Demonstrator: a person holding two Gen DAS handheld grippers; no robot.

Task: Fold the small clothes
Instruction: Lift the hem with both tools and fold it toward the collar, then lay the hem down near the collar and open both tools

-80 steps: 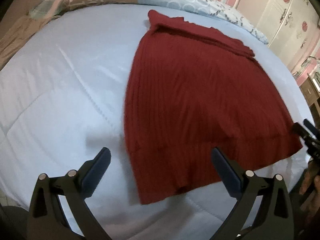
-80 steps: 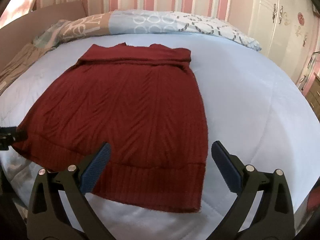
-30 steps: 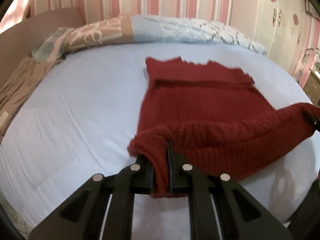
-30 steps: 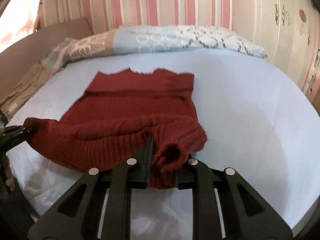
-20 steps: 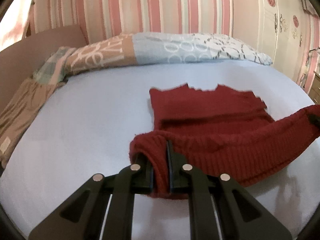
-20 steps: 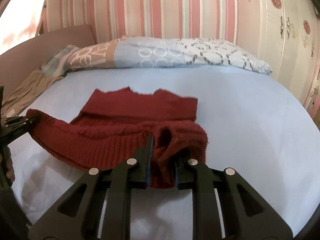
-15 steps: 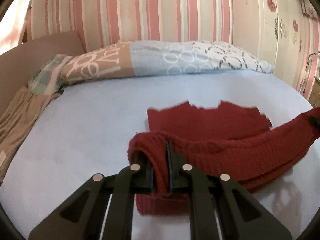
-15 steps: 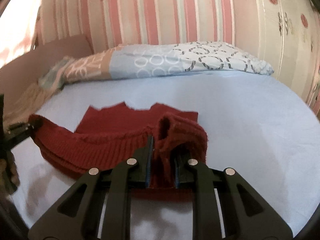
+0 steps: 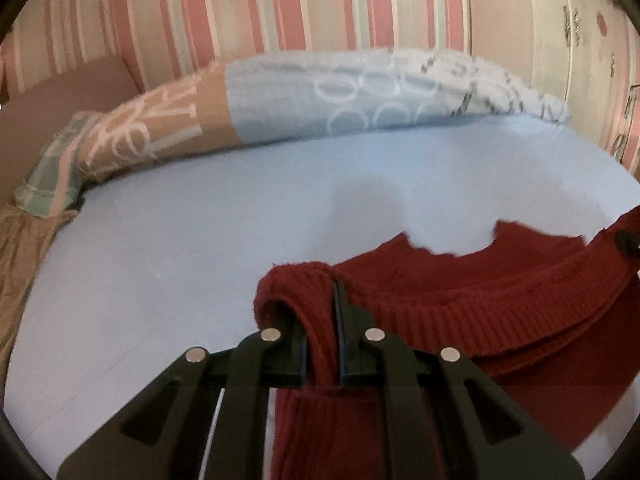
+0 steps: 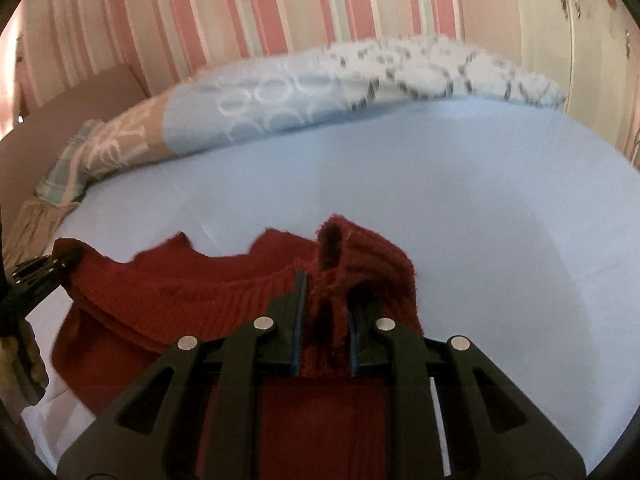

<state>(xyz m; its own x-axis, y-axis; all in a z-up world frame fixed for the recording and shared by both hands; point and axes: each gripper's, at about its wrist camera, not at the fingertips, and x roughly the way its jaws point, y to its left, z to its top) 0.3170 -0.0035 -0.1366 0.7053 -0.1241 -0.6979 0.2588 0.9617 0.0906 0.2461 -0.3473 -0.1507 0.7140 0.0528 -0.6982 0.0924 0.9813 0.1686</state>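
A dark red ribbed knit garment (image 9: 480,300) lies on the light blue bed sheet (image 9: 200,240). My left gripper (image 9: 322,320) is shut on the left corner of its hem, lifted and carried over the body toward the collar edge. My right gripper (image 10: 324,312) is shut on the right hem corner of the garment (image 10: 180,288). The hem hangs in a sagging band between both grippers. The right gripper's tip shows at the right edge of the left wrist view (image 9: 628,240); the left gripper shows at the left of the right wrist view (image 10: 40,272).
A patterned blue, white and tan pillow (image 9: 320,96) lies along the head of the bed. A tan cloth (image 9: 16,264) sits at the left edge. A striped pink wall (image 10: 320,8) and a white wardrobe (image 10: 580,20) stand behind.
Both grippers closed on the hem corners, lifted them and carried them forward over the garment toward the collar. Less of the flat garment now shows beyond the hem.
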